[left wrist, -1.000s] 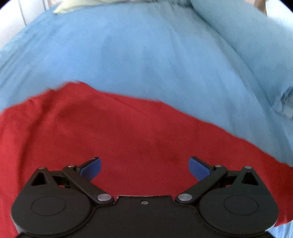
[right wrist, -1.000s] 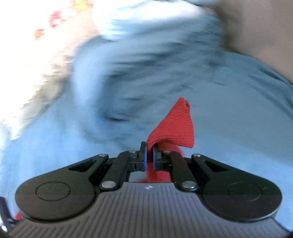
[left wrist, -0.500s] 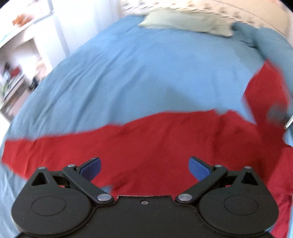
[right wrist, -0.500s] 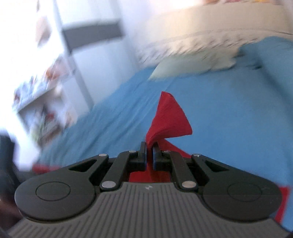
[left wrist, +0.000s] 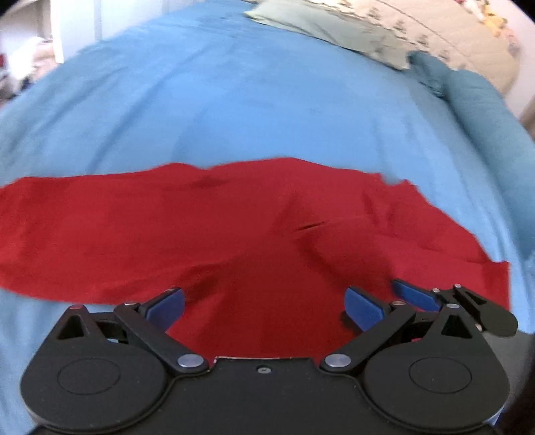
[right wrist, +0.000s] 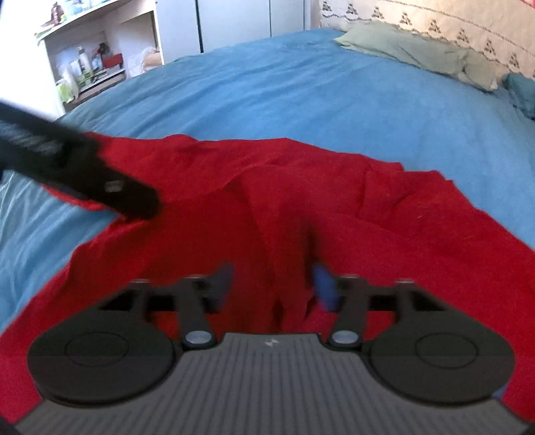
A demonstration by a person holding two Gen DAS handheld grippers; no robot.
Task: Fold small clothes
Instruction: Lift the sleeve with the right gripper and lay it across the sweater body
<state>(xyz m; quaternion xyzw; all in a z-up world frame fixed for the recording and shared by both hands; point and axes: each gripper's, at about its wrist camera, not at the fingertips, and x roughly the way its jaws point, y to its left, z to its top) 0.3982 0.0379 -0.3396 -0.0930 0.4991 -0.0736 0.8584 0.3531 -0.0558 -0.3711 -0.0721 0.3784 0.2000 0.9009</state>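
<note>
A red garment [left wrist: 234,227] lies spread and creased on the blue bedspread [left wrist: 250,100]. My left gripper [left wrist: 264,308] is open and empty just above the garment's near part. My right gripper [right wrist: 272,284] is open over the garment [right wrist: 334,207], with a raised fold of red cloth between its blurred fingers, not pinched. The right gripper also shows in the left wrist view [left wrist: 444,301] at the right edge. The left gripper also shows in the right wrist view [right wrist: 100,180] as a dark blurred bar over the cloth's left part.
A pale green pillow [right wrist: 411,50] lies at the bed's far end, a patterned headboard [right wrist: 451,23] behind it. A rolled blue blanket [left wrist: 485,110] lies along the right. White shelves with bottles [right wrist: 87,70] stand at the far left.
My right gripper has opened and let go of the red cloth corner it held up, and has dropped over the garment. The cloth now lies down on the bed.
</note>
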